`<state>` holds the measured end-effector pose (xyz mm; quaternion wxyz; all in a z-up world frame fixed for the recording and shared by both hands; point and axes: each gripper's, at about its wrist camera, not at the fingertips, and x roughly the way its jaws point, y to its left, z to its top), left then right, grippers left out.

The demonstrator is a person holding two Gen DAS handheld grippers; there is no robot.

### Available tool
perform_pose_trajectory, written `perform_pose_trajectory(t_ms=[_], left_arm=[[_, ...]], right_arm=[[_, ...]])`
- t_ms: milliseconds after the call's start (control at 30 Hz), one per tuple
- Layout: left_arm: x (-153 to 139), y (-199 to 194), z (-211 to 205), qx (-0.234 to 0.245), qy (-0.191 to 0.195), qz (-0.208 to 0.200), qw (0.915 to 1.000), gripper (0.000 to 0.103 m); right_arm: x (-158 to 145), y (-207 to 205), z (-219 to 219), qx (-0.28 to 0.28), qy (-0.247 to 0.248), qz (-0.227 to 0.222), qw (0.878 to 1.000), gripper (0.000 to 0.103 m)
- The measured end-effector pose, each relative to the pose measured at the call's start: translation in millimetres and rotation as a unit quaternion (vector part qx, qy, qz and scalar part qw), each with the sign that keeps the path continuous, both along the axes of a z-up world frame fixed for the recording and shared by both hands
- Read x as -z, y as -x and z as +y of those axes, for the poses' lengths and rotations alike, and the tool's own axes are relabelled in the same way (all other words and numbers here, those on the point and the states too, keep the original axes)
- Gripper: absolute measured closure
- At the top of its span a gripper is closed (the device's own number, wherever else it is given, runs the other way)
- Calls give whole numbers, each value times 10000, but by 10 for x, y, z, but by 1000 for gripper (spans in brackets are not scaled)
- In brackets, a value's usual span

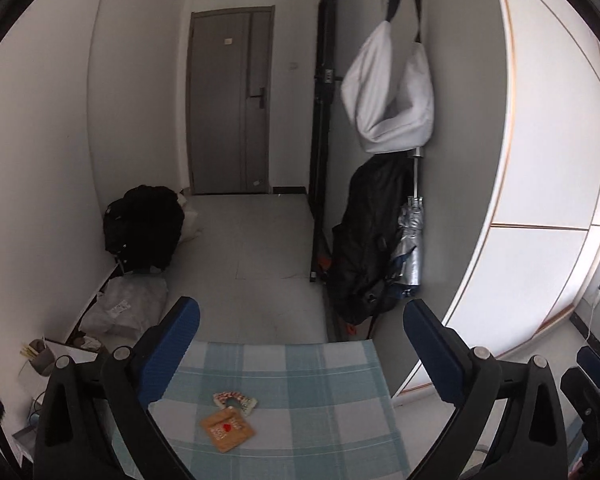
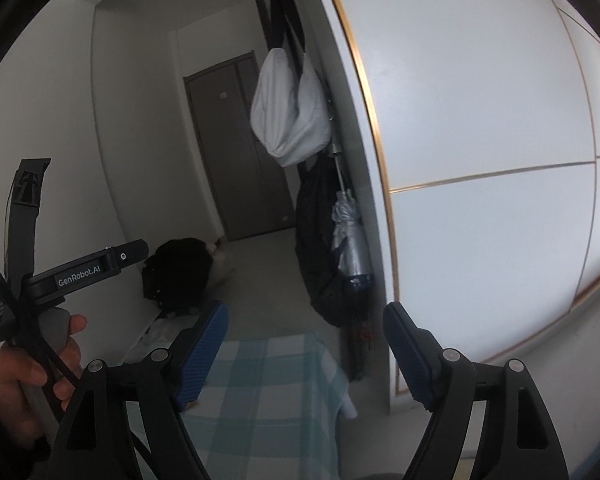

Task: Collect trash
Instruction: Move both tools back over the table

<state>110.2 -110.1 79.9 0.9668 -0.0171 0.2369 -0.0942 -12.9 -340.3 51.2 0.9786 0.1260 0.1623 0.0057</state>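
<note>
My left gripper [image 1: 300,308] stands open with nothing between its blue pads, above a table covered in a blue-and-white checked cloth [image 1: 320,408]. On the cloth lie a brown square packet with a red heart [image 1: 228,429] and, touching its far side, a red-and-white striped wrapper [image 1: 236,399]. My right gripper [image 2: 305,308] is open and empty too, over the same cloth [image 2: 260,392]. At the left of the right wrist view a hand [image 2: 32,364] grips the other tool's handle. A crumpled clear plastic bag [image 1: 126,310] lies on the floor by the left wall.
A grey door [image 1: 230,100] closes the hallway ahead. A black backpack [image 1: 144,226] sits on the floor at left. On the right wall hang a white bag [image 1: 388,88], a black bag [image 1: 364,236] and a silver umbrella [image 1: 410,244]. White wardrobe panels [image 1: 552,140] fill the right. A grey cup with sticks [image 1: 40,356] stands low left.
</note>
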Motion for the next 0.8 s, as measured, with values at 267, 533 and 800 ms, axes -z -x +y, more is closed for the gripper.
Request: perform_pose_trajectory(t_ms=[267,533,800], left_arm=[[190,-42,586,-762,292,94,9966,3],[524,-32,1015,-1144,453,333,9918,3],[999,-157,1511,-1399,511,757,9859,3]], right_arm=[[151,-299,530,-590,90,59,9982,22],[428,-490,1024,-1154,374,325,9921,16],[752,-774,1408,-1609,706,733,9817,15]])
